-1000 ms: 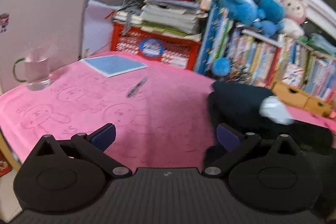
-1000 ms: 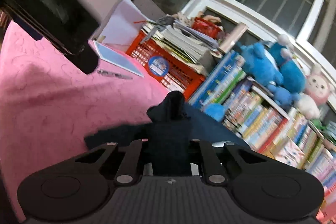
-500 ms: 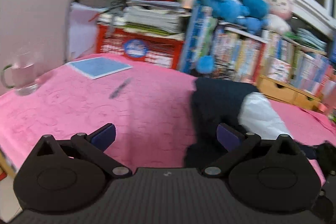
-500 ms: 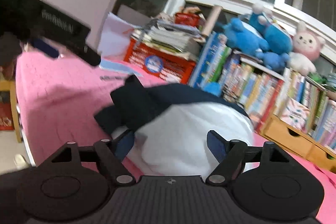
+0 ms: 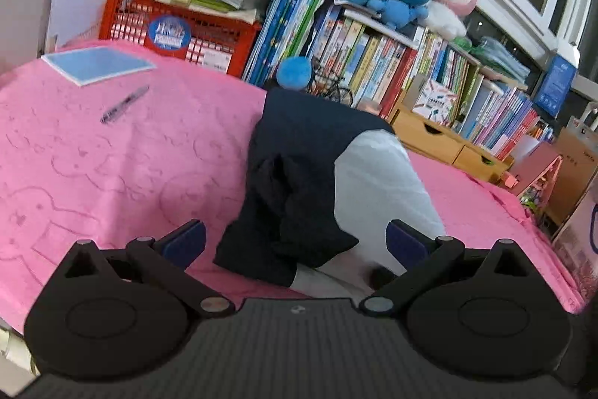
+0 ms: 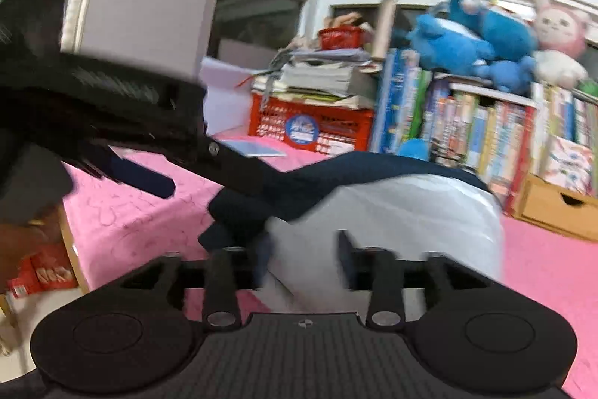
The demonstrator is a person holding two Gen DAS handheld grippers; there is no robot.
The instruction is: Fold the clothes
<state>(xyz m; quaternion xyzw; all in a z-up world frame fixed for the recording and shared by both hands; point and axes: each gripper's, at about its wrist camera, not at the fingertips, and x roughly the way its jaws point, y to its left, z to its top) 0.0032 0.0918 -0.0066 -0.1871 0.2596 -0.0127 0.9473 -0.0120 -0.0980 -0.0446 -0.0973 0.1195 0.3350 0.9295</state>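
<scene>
left hand-held gripper [image 5: 295, 242] gapes wide, holding nothing, over rumpled navy-and-white garment [image 5: 299, 174]

Bare pink cloth [image 5: 112, 174] left of garment [image 5: 295, 197]; pen [image 5: 125, 104], notebook [image 5: 98, 64] farther back, seemingly clear.

A dark navy and white cloth garment [image 5: 299, 182] lies on a bright pink cloth table cover [image 5: 112, 156] printed with faint outlined cartoon rabbits. Toward the cover's far left corner sit a light blue flat notebook [image 5: 98, 64] and a red plastic lattice crate [image 5: 179, 32] bearing a round blue sticker. The black plastic left gripper [image 5: 295, 242] has blue finger pads [image 5: 185, 242]
</scene>
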